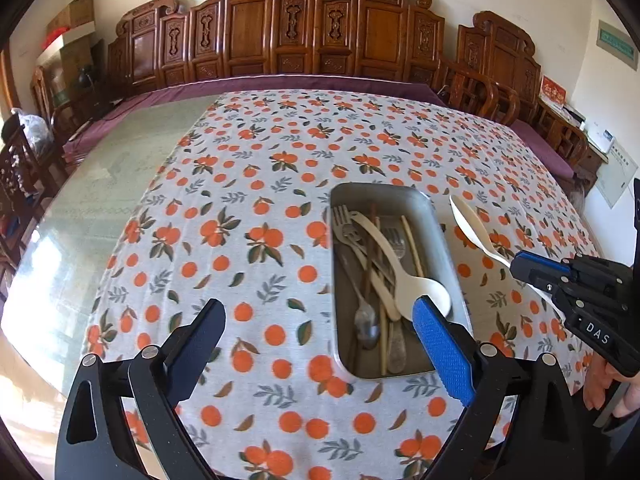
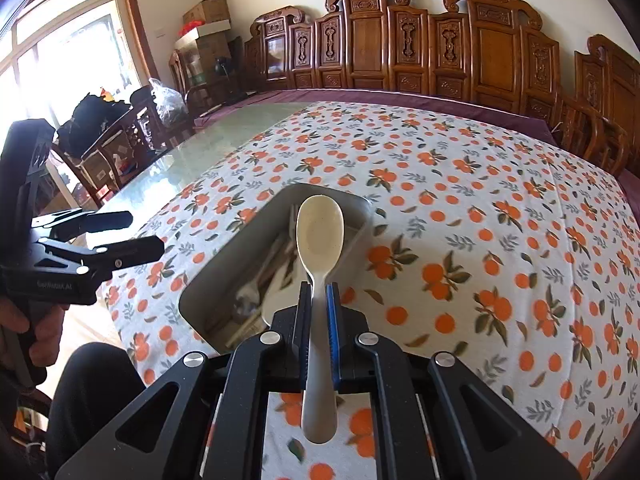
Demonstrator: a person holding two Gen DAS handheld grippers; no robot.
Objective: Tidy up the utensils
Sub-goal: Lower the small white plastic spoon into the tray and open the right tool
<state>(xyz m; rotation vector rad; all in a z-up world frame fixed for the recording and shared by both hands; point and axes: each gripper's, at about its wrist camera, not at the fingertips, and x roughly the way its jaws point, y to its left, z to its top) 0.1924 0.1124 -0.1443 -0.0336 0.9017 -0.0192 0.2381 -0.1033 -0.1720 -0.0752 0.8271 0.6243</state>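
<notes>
A metal tray (image 1: 440, 236) sits on the orange-print tablecloth (image 1: 248, 208) and holds forks, chopsticks, a metal spoon and a cream spoon (image 1: 400, 276). My right gripper (image 2: 319, 292) is shut on the handle of a second cream spoon (image 2: 319, 232), with its bowl held above the tray (image 2: 362, 216). In the left wrist view that spoon (image 1: 470, 222) hangs just right of the tray, held by the right gripper (image 1: 520, 266). My left gripper (image 1: 320, 312) is open and empty, low over the cloth at the tray's near left; it also shows in the right wrist view (image 2: 144, 236).
The cloth covers the right part of a glass-topped table (image 1: 120, 184). Carved wooden chairs (image 1: 320, 32) line the far side. Boxes and bags (image 2: 200, 40) stand at the far left near a window.
</notes>
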